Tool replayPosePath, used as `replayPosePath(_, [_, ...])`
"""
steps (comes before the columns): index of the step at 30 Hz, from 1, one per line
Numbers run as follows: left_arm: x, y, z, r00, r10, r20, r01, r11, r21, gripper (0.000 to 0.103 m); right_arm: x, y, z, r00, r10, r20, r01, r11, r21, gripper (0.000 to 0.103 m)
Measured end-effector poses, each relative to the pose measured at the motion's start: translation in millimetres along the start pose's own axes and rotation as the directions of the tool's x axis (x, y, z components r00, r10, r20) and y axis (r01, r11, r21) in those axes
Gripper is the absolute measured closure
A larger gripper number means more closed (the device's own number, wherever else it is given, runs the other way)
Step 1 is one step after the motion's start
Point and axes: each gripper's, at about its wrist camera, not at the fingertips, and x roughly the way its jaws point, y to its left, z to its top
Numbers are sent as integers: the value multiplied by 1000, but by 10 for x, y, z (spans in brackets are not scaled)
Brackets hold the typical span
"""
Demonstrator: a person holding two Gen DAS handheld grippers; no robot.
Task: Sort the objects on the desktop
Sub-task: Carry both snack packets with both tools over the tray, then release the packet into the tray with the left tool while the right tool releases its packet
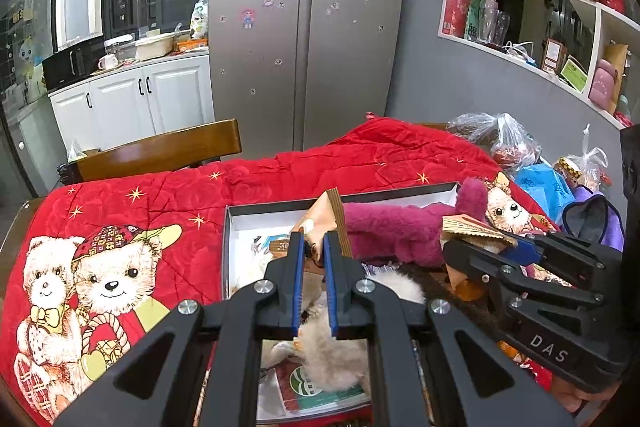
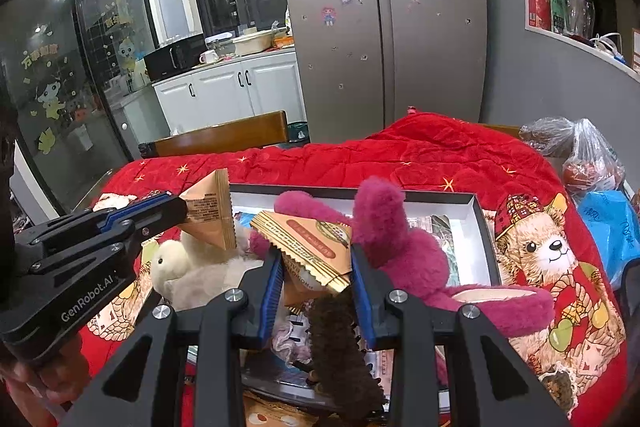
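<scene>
My left gripper (image 1: 313,241) is shut on a brown snack packet (image 1: 326,219), held upright over the black-rimmed white box (image 1: 340,197); the packet (image 2: 210,213) and gripper (image 2: 176,209) show at left in the right wrist view. My right gripper (image 2: 314,259) is shut on an orange-gold snack packet (image 2: 310,245), held above the box (image 2: 478,223); it appears at right in the left wrist view (image 1: 472,233). A magenta plush toy (image 2: 404,255) lies across the box. A cream plush duck (image 2: 180,265) lies at its left end.
A red quilt with bear prints (image 1: 120,227) covers the table. A wooden chair back (image 1: 160,151) stands behind. Plastic bags (image 1: 508,143), a blue bag (image 1: 548,187) and purple cloth (image 1: 596,219) crowd the right. A dark brown furry item (image 2: 340,347) lies below the right gripper.
</scene>
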Motion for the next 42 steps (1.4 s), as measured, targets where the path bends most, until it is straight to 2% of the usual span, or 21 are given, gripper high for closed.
replayPosePath(8, [24,-15,-18,1000,1,-11,-1,1000,10,92,22,-7,7,1000,22,-8,-22,1000,6,70])
replayPosePath(11, [12,-8,-5,1000,-7,-13,7,1000,8,88,1,-28,12,998,56,-4,-56,998,30,69])
replayPosePath(12, [10,-10,-2,1000,-7,-15,7,1000,11,84,-17,-42,19,997,81,3,-81,996,43,62])
replayPosePath(13, [2,-20,0,1000,-5,-14,5,1000,16,80,-33,-50,27,996,92,8,-92,994,52,46])
replayPosePath(14, [-9,-28,2,1000,0,-9,0,1000,20,66,-64,-58,33,995,99,21,-100,993,59,40])
replayPosePath(15, [-25,-37,2,1000,9,-1,-9,1000,23,44,-96,-65,39,993,107,40,-109,992,65,37])
replayPosePath(17, [-62,-37,4,999,28,22,-28,999,15,24,-161,-94,60,990,122,65,-127,989,81,36])
replayPosePath(18, [-83,-31,12,999,33,34,-33,999,4,22,-181,-107,71,991,120,66,-126,988,88,34])
replayPosePath(29, [-92,106,48,999,31,26,-29,998,-59,20,-174,-200,100,992,109,56,-116,985,131,32])
replayPosePath(40, [-127,33,49,998,31,46,-30,999,-12,20,-154,-155,103,994,105,43,-109,988,111,32])
replayPosePath(42, [-134,40,53,999,22,46,-21,1000,-19,19,-164,-151,110,994,101,40,-105,989,108,29])
